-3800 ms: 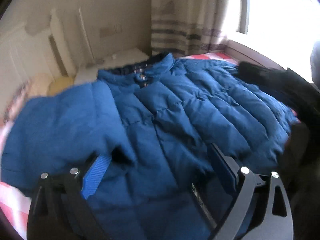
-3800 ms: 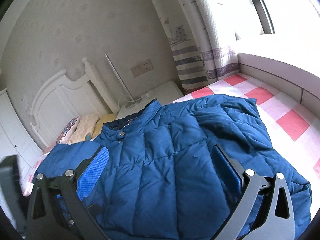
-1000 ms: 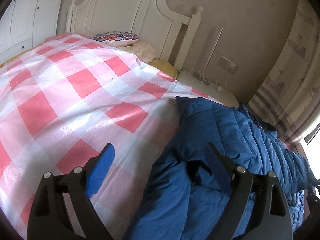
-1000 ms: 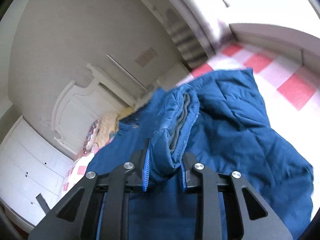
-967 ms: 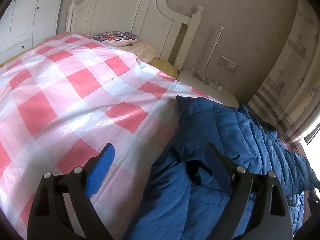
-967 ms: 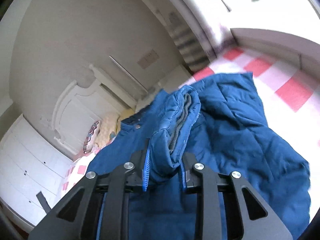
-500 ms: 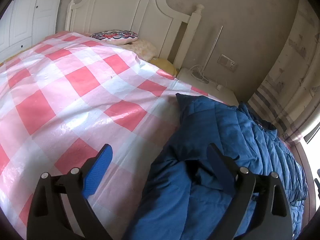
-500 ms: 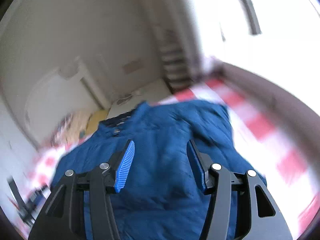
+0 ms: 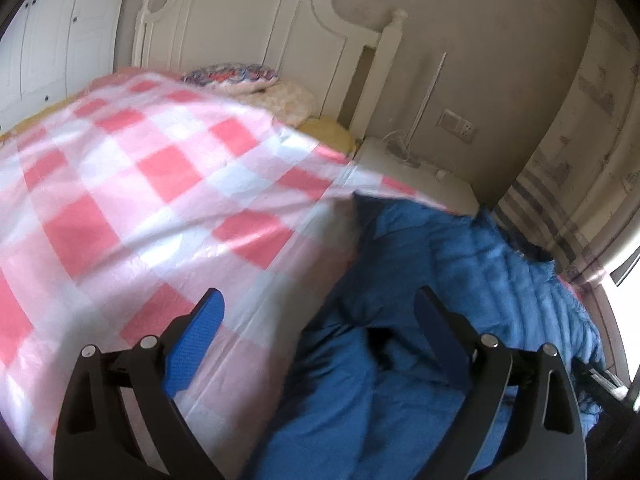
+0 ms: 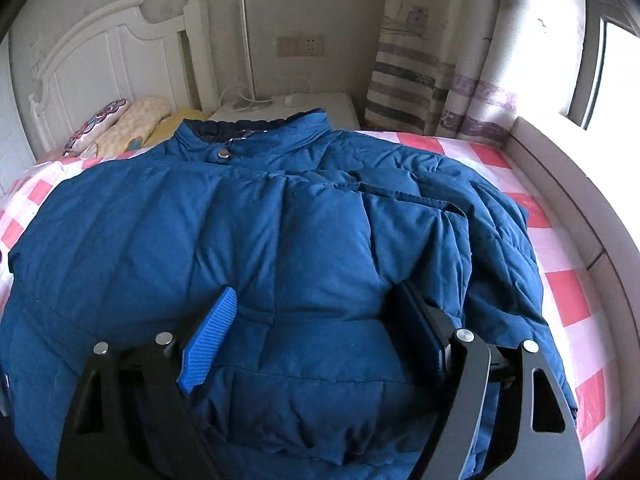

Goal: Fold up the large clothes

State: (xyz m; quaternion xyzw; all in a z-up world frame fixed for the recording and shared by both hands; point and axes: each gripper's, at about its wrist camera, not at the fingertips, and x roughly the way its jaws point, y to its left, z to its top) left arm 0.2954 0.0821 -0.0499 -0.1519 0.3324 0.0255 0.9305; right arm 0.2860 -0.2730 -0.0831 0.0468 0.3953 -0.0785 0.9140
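Observation:
A blue puffer jacket (image 10: 280, 240) lies front up on the bed, collar toward the headboard. Its right sleeve is folded across the chest. My right gripper (image 10: 316, 300) is open and empty just above the jacket's lower body. In the left wrist view the jacket (image 9: 460, 280) fills the lower right, with its left sleeve (image 9: 340, 400) running toward the camera. My left gripper (image 9: 316, 304) is open and empty over the jacket's left edge, where it meets the sheet.
The bed has a pink and white checked cover (image 9: 140, 200). A white headboard (image 9: 260, 32) and pillows (image 10: 120, 124) are at the far end. A white nightstand (image 10: 288, 108) stands beside a striped curtain (image 10: 440, 80). A padded ledge (image 10: 568, 184) runs along the right.
My right gripper let go of the sleeve it held up; the sleeve now lies folded across the chest. The gripper has come down low over the jacket. My left gripper shifted slightly.

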